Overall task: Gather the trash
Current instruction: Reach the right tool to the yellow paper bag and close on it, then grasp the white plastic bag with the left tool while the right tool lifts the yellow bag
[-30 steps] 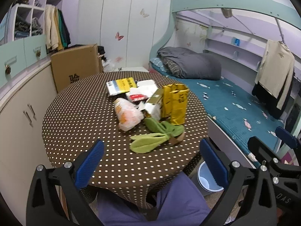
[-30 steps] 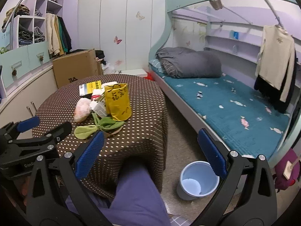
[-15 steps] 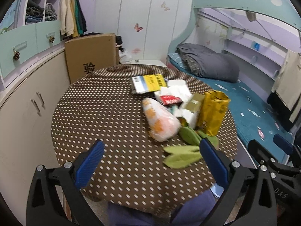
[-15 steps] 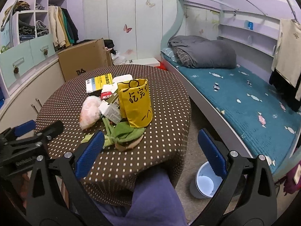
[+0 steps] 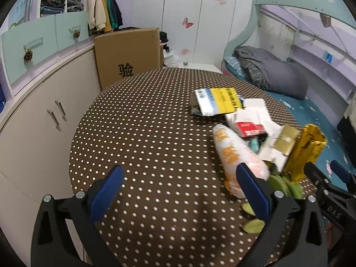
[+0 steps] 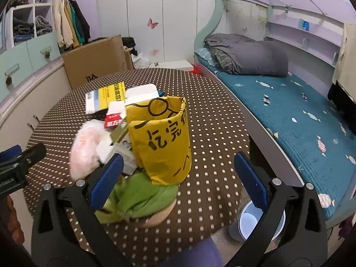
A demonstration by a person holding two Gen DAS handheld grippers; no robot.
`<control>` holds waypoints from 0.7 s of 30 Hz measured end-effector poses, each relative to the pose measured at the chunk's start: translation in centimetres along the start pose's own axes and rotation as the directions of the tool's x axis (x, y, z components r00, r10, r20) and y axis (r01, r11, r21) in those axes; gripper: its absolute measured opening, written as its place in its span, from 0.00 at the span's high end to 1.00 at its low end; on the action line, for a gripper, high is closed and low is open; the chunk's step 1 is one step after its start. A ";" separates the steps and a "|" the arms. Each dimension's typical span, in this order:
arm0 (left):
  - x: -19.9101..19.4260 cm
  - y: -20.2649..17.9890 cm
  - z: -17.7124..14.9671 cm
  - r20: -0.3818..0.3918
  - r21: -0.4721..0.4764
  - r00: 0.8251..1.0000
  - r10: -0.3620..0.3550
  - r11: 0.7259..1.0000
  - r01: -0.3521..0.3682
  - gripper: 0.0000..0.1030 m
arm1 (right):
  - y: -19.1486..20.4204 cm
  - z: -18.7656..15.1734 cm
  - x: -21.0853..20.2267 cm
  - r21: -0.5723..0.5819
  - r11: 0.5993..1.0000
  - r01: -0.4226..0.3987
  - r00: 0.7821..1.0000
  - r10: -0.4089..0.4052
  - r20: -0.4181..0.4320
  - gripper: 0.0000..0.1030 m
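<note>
A pile of trash lies on the round dotted table [image 5: 144, 138]: a yellow paper bag [image 6: 164, 142] standing upright, a pale orange plastic bag [image 5: 235, 155], a red-and-white packet [image 5: 250, 129], a gold box [image 5: 286, 142], a yellow-blue leaflet [image 5: 217, 103] and a green leafy thing [image 6: 142, 195]. A light blue bin [image 6: 251, 220] stands on the floor by the table. My left gripper [image 5: 178, 191] is open and empty above the table, left of the pile. My right gripper [image 6: 178, 178] is open and empty, just before the yellow bag.
A curved cabinet [image 5: 33, 120] runs along the left wall with a cardboard box [image 5: 129, 55] behind the table. A bunk bed [image 6: 300, 111] with a teal mattress and grey duvet is on the right. My leg shows below the table edge.
Both grippers have moved forward and closer to the table; the pile looks larger. The left view has swung left, so the pile sits at its right side. Both stay open.
</note>
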State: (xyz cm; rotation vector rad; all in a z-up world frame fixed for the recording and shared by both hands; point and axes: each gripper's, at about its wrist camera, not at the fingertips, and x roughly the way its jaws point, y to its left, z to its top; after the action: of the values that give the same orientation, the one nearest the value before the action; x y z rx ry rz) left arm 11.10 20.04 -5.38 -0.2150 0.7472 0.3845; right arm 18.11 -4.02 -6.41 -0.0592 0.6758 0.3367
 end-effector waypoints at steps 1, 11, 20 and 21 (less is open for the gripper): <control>0.3 0.2 0.1 -0.005 -0.003 1.000 0.001 1.000 -0.001 0.04 | 0.0 0.1 0.4 0.001 1.000 -0.002 1.000 0.002 -0.004 0.06; 1.7 0.9 1.3 -0.014 -0.018 1.000 0.005 1.000 -0.005 0.04 | -0.3 0.7 2.8 -0.015 0.994 -0.108 0.994 0.108 -0.019 0.24; 2.4 -2.0 1.8 -0.050 0.006 0.993 -0.111 0.994 0.112 0.04 | -1.8 1.0 2.2 0.051 0.988 -0.147 0.989 0.147 0.005 0.65; 2.7 -2.4 1.8 -0.057 0.011 0.992 -0.116 0.993 0.117 0.04 | -2.2 1.0 2.1 0.061 0.989 -0.137 0.991 0.137 0.011 0.66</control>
State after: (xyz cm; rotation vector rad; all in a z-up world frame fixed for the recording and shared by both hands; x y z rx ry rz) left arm 15.02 19.12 -5.79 -0.2558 0.7882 0.2628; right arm 20.92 -5.34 -7.05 0.0469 0.6843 0.4477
